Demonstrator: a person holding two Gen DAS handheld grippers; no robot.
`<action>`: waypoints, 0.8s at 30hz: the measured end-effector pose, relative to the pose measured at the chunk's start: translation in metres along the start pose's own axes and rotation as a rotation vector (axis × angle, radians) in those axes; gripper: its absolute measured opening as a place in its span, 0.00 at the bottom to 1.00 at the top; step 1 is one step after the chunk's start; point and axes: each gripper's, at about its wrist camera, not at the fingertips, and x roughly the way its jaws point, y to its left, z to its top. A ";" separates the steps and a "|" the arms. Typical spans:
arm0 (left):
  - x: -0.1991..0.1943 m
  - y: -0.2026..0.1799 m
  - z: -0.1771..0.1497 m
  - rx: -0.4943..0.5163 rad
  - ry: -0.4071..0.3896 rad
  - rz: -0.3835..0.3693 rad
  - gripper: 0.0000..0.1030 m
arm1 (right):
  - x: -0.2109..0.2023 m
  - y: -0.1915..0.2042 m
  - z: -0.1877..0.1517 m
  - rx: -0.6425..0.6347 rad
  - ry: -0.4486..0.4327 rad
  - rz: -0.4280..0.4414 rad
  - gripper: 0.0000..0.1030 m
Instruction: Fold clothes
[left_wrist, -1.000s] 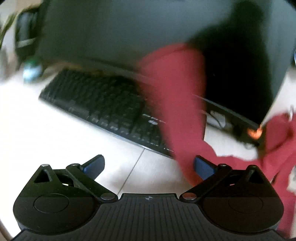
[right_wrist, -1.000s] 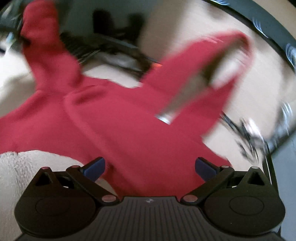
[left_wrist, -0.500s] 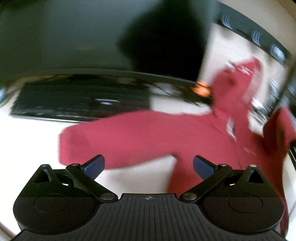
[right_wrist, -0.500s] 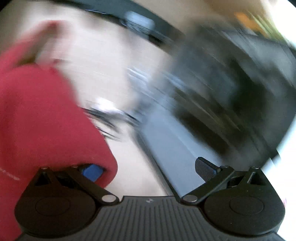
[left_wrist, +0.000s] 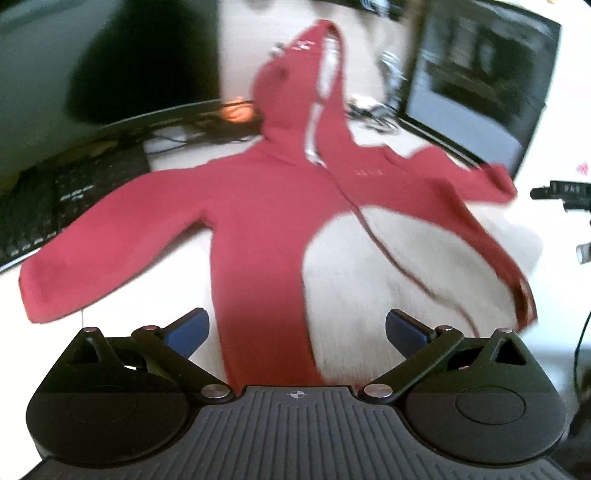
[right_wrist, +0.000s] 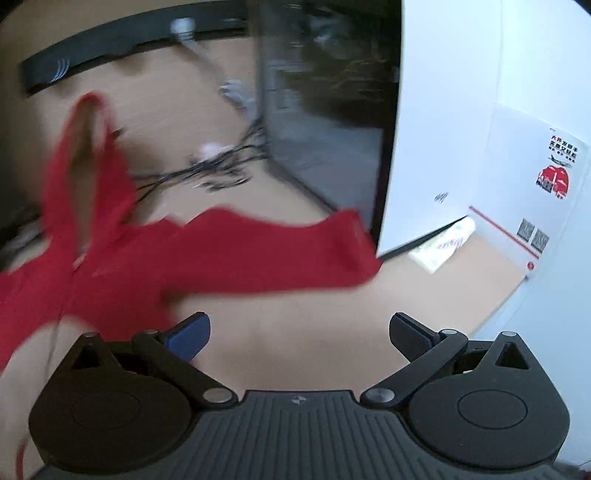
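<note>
One red hoodie (left_wrist: 266, 206) on the worktop (left_wrist: 140, 295), front zip undone so the pale fleece lining (left_wrist: 388, 266) shows on the right half. Hood (left_wrist: 295, 81) points away from the left wrist camera, toward the back of the worktop. Two sleeves: left sleeve (left_wrist: 103, 251) spread flat out to the side, cuff near the keyboard (left_wrist: 55, 206); right sleeve (left_wrist: 461, 181) stretched the other way, cuff close to a dark monitor (left_wrist: 480, 88). Frames are motion-blurred, so fine detail is soft.

Two grippers, both with jaws spread wide, nothing between them. Left gripper (left_wrist: 295, 328) sits above the hoodie's lower hem, red panel running under the gap. Right gripper (right_wrist: 299, 336) is over bare worktop just beside the right sleeve; its left blue pad is at the edge of the red cloth, contact can't be resolved.

Other counts: one keyboard, two dark screens (second one at left (left_wrist: 74, 55)), one tangle of black cables (right_wrist: 207, 173) behind the hood, one white box with a red printed logo (right_wrist: 517, 155) at right of the right wrist view. No containers holding anything that I can make out
</note>
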 end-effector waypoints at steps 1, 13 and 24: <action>-0.003 -0.003 -0.008 0.030 0.013 0.000 1.00 | -0.011 0.003 -0.012 -0.024 0.002 0.021 1.00; -0.007 -0.025 -0.057 0.162 0.104 0.263 1.00 | -0.048 0.015 -0.079 -0.213 -0.060 0.057 1.00; -0.032 -0.018 -0.021 -0.006 -0.018 0.489 1.00 | -0.052 0.012 -0.068 -0.244 -0.267 0.065 1.00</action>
